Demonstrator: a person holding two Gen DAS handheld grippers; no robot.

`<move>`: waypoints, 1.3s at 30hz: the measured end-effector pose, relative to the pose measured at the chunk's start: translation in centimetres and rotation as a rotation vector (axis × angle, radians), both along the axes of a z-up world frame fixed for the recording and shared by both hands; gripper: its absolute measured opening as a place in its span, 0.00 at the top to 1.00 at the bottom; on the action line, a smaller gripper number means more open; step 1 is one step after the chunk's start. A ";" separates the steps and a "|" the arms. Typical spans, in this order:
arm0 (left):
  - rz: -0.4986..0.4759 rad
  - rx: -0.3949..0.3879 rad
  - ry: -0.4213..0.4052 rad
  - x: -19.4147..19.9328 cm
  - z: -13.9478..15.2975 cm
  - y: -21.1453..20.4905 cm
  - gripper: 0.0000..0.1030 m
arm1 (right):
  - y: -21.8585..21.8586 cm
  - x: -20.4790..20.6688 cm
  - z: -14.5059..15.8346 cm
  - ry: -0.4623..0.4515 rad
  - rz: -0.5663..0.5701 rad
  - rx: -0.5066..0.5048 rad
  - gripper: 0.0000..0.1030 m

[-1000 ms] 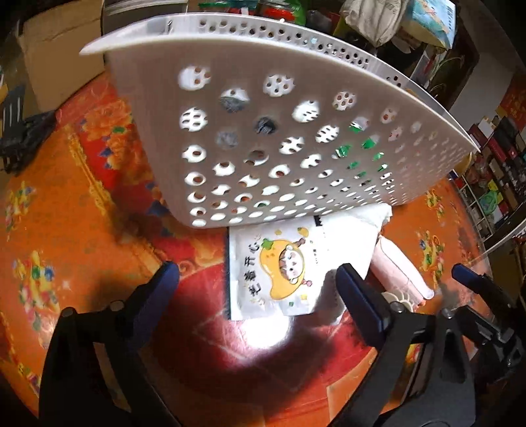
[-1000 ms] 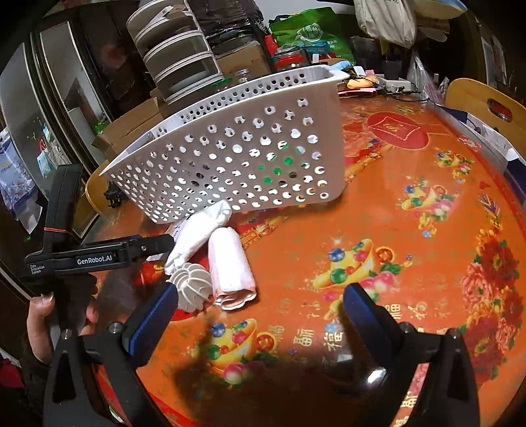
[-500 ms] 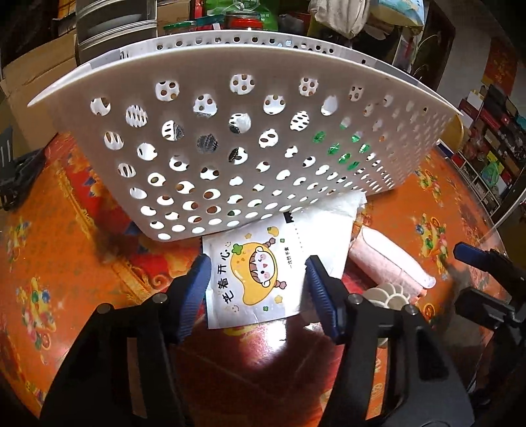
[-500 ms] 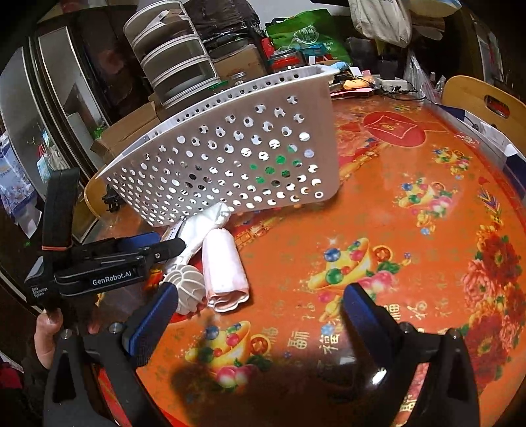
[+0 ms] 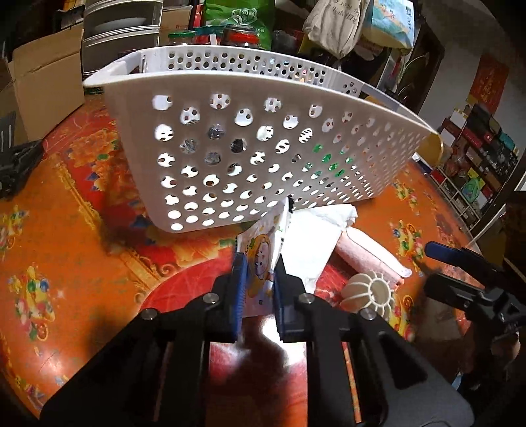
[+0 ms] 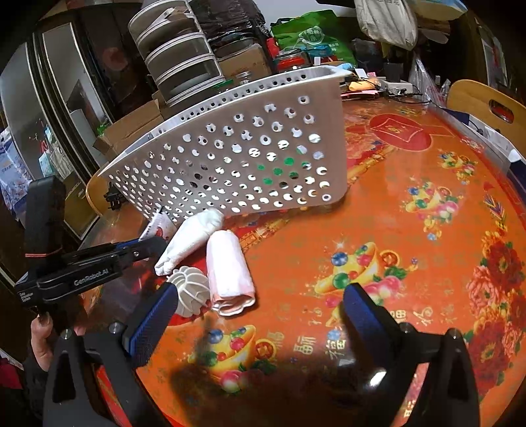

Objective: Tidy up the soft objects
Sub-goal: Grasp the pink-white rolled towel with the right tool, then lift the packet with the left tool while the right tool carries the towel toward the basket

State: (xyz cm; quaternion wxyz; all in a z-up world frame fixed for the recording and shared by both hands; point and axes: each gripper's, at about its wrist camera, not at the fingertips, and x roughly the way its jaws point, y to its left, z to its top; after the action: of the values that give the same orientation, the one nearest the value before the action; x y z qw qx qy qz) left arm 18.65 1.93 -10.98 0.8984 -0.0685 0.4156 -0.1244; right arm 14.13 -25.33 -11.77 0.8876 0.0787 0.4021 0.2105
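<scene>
Left gripper [image 5: 258,269] closed on the tissue packet [image 5: 259,262], basket [image 5: 230,108] directly beyond on the table [image 5: 82,230]. To its right lie the cloth bundle [image 5: 315,239], then the rolled towel [image 5: 371,253], with the ribbed ball [image 5: 368,292] nearest. Right gripper [image 6: 259,315] stands farther right, jaws apart.

Orange floral tablecloth [image 6: 411,249] across round table | cardboard box [image 5: 42,82] at left edge | stacked drawer unit [image 6: 180,62] behind | green bag [image 5: 240,16] beside jars [image 5: 238,36] | wooden chair back [image 6: 490,108] at far right | shelves of boxes [image 5: 476,164] along wall
</scene>
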 end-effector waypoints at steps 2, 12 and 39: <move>0.002 -0.015 -0.007 -0.4 0.1 0.6 0.89 | 0.4 0.3 0.0 0.000 0.011 -0.007 0.04; 0.000 -0.054 -0.006 -0.9 -0.1 1.7 0.91 | 2.3 1.8 -0.2 0.022 0.080 -0.071 0.45; 0.014 -0.081 -0.012 -0.6 -0.1 2.1 0.91 | 4.7 0.7 -0.8 0.026 0.192 -0.249 0.70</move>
State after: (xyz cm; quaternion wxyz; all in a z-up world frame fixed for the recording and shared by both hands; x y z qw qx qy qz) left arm 18.03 4.04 -11.07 0.8983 -0.1070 0.4041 -0.1352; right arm 14.84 -20.61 -12.55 0.8611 -0.0681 0.4423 0.2416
